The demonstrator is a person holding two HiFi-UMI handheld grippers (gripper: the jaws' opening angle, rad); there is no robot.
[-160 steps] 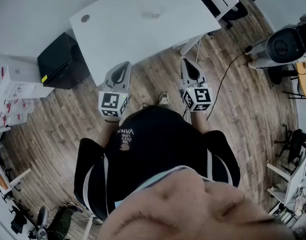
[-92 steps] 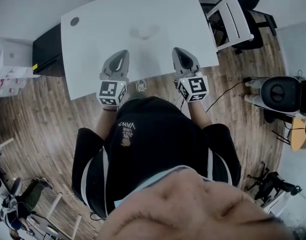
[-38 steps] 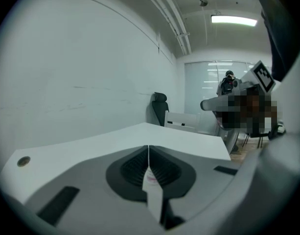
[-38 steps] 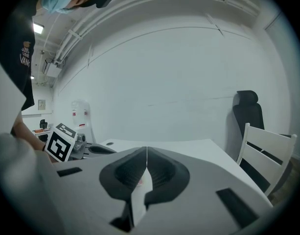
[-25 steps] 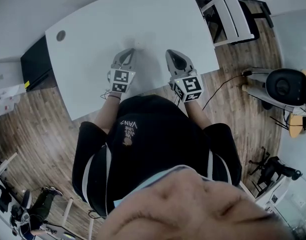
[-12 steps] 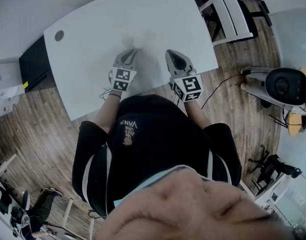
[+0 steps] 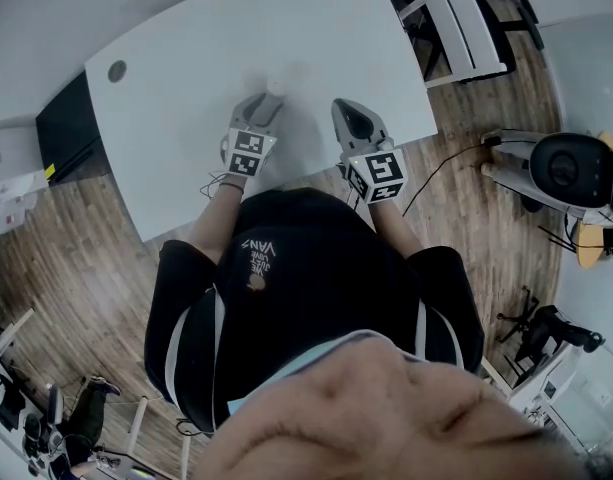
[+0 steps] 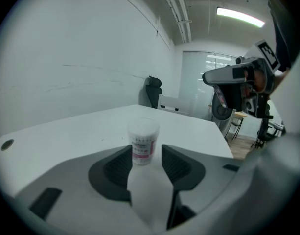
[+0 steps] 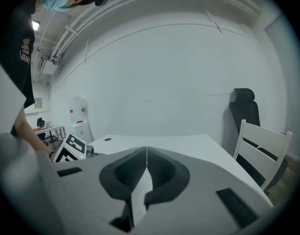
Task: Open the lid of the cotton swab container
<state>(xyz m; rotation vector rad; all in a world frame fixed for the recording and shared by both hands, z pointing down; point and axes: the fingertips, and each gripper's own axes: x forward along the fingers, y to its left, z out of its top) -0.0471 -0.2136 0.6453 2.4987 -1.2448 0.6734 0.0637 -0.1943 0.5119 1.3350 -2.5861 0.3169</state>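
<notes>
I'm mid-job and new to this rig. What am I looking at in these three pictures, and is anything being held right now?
There is no robot here. A person holds a hand tool with a two-finger claw in each hand. The head view looks down from a camera on the person's head. It shows the left claw and the right claw reaching over a white table. The left gripper view and the right gripper view each come from a camera riding on that tool, looking along its claw.

One small cotton swab container stands upright on the table with its lid on. It sits between the tips of the left claw, whose jaws are opening and do not seem to press on it. The right claw's jaws are together with nothing between them. So nothing is held right now.
</notes>
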